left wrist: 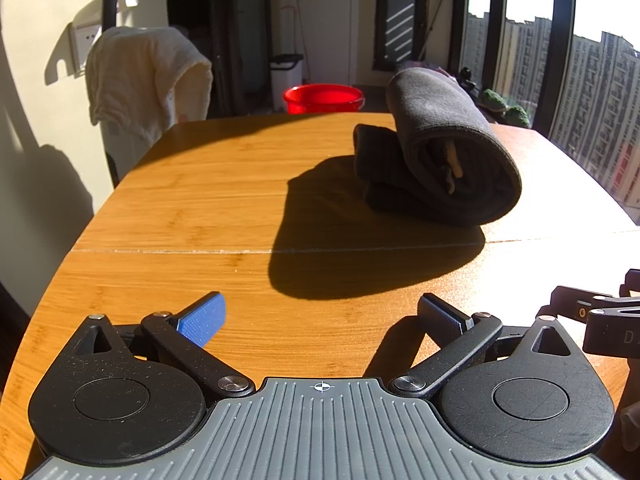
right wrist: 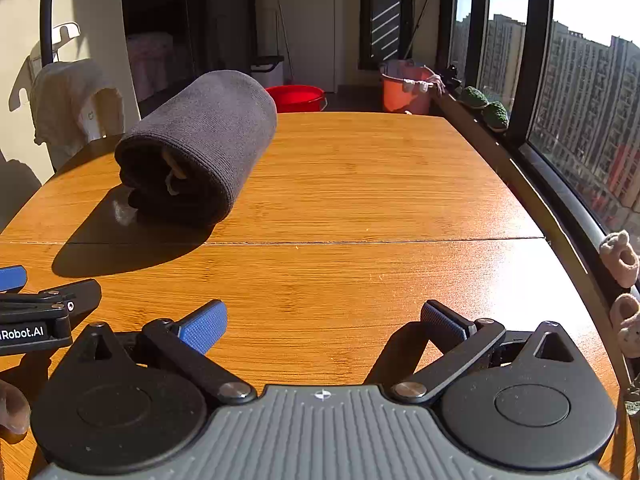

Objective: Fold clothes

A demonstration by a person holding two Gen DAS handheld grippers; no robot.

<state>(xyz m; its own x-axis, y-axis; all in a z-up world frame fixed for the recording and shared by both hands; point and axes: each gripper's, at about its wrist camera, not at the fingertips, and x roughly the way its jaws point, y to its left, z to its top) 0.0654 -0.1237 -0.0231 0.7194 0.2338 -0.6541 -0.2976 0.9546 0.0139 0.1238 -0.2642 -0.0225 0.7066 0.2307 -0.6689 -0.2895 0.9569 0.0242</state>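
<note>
A dark grey garment [left wrist: 444, 152] lies folded into a thick bundle on the wooden table [left wrist: 224, 200], its open end facing me. In the right wrist view the same garment [right wrist: 204, 148] sits to the left on the table [right wrist: 360, 184]. My left gripper [left wrist: 320, 316] hovers low over the near part of the table, open, nothing between its blue-padded fingers [left wrist: 204, 318]. My right gripper [right wrist: 324, 324] is likewise open and empty, well short of the garment. Each gripper's body shows at the edge of the other's view.
A cream towel [left wrist: 140, 76] hangs over a chair at the far left. A red basin [left wrist: 324, 98] and an orange bucket [right wrist: 404, 88] stand on the floor beyond the table. Windows run along the right side. Fluffy slippers [right wrist: 620, 260] hang by the right rail.
</note>
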